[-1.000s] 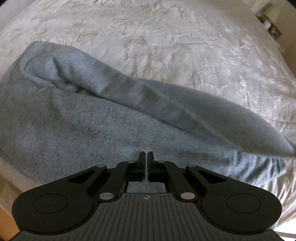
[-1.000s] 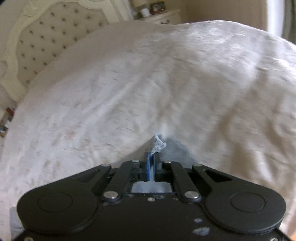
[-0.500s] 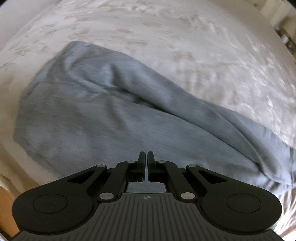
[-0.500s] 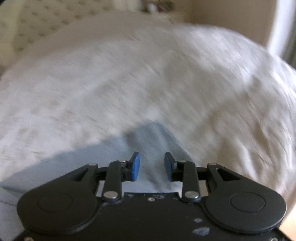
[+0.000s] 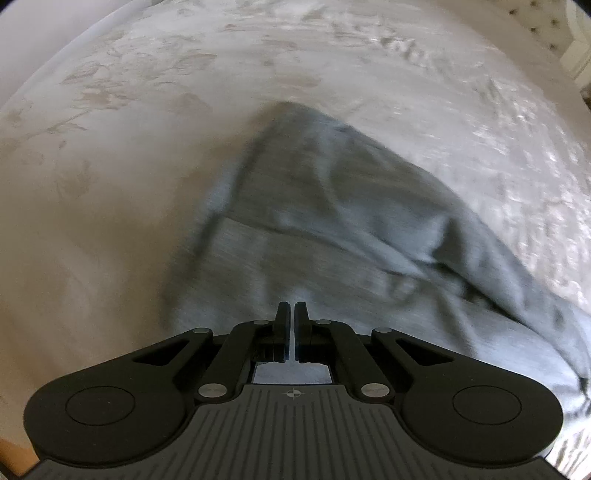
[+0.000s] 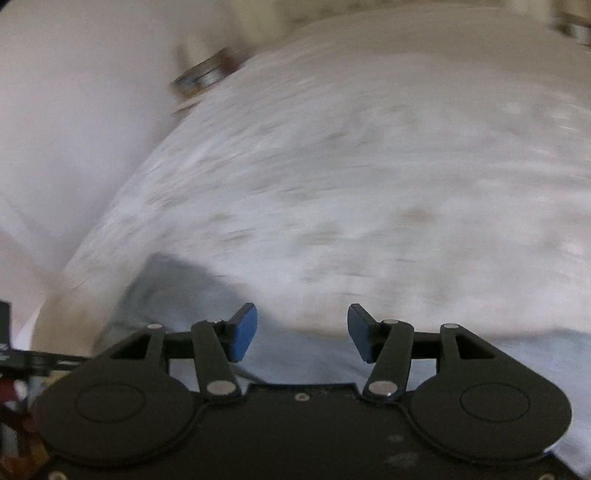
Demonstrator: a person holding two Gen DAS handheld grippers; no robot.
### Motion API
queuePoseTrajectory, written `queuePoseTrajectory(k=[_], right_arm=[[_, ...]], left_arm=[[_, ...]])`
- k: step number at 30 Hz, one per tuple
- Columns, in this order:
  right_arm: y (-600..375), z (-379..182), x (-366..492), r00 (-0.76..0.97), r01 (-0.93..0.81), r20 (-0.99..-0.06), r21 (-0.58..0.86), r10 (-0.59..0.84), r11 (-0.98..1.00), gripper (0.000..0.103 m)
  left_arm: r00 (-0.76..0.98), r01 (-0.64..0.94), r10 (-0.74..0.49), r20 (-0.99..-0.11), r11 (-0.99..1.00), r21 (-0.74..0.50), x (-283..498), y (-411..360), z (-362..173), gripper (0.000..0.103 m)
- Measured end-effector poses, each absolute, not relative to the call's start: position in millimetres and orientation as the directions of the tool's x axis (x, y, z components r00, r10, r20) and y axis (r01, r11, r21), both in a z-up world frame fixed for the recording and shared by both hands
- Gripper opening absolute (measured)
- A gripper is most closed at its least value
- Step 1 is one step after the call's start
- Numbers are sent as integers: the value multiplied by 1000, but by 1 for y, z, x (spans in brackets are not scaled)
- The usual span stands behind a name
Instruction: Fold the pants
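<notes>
The gray pants (image 5: 332,229) lie bunched on the bed (image 5: 110,147). The left gripper (image 5: 291,314) stays pinched shut on cloth; the right gripper (image 6: 301,328) has let go, its fingers opening with nothing between.

no legible txt, no labels, no brands, no nos.

Wide bed (image 5: 155,155) spread with a pale cream bedspread (image 5: 436,85), faint leaf and flower pattern woven in, shiny where light falls on the right side. Tufted, buttoned headboard (image 5: 543,26) with a white carved frame at the top right corner of the left wrist view. Plain white wall (image 6: 74,110) left of the bed in the right wrist view. Blurred clutter (image 6: 203,79) past the far bed edge, too smeared to identify. Soft daylight throughout.
</notes>
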State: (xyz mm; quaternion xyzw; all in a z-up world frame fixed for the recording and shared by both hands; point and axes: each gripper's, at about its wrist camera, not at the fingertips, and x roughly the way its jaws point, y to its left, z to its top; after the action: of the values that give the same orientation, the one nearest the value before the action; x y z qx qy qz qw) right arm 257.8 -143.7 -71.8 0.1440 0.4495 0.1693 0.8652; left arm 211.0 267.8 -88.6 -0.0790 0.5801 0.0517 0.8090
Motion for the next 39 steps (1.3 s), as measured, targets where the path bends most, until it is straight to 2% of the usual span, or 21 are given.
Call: queuePoseTrajectory(k=[6, 8, 11, 18, 23, 24, 25, 26, 27, 28, 33, 37, 39], right_arm=[[-25, -77, 323, 430, -337, -742, 397, 515, 854, 65], [3, -77, 339, 396, -379, -752, 389, 527, 839, 68], [28, -81, 357, 347, -429, -761, 390, 548, 815, 73], [75, -134, 420, 205, -475, -822, 391, 531, 789, 74], [101, -172, 446, 45, -521, -849, 431, 527, 737, 75], [104, -176, 448, 13, -526, -842, 452, 539, 720, 68], [106, -179, 449, -13, -528, -832, 477, 555, 702, 48], [109, -180, 449, -39, -525, -817, 507, 575, 684, 37], [110, -179, 449, -57, -522, -806, 527, 589, 670, 20], [111, -177, 446, -60, -528, -802, 531, 594, 663, 15], [100, -125, 436, 77, -578, -769, 485, 635, 656, 9], [89, -54, 410, 229, -643, -702, 411, 674, 646, 9], [83, -24, 386, 266, -666, -669, 393, 694, 634, 9]], left_arm=[[251, -176, -56, -966, 979, -102, 219, 296, -115, 2], [211, -154, -39, -977, 985, -73, 218, 297, -127, 2], [190, -146, -67, -979, 985, -96, 213, 301, -139, 3], [170, -191, -124, -978, 969, -156, 216, 310, -142, 2], [179, -210, -138, -974, 962, -174, 213, 313, -133, 3], [186, -212, -144, -972, 960, -183, 213, 313, -129, 3], [201, -213, -155, -967, 957, -198, 214, 314, -124, 3], [214, -212, -166, -962, 954, -212, 216, 314, -119, 3], [232, -207, -179, -956, 951, -228, 218, 313, -113, 3], [249, -200, -190, -950, 949, -242, 223, 311, -109, 3], [305, -122, -252, -919, 946, -300, 244, 297, -99, 3], [295, -85, -241, -925, 957, -277, 253, 286, -110, 3], [306, -123, -224, -925, 955, -271, 253, 288, -116, 3]])
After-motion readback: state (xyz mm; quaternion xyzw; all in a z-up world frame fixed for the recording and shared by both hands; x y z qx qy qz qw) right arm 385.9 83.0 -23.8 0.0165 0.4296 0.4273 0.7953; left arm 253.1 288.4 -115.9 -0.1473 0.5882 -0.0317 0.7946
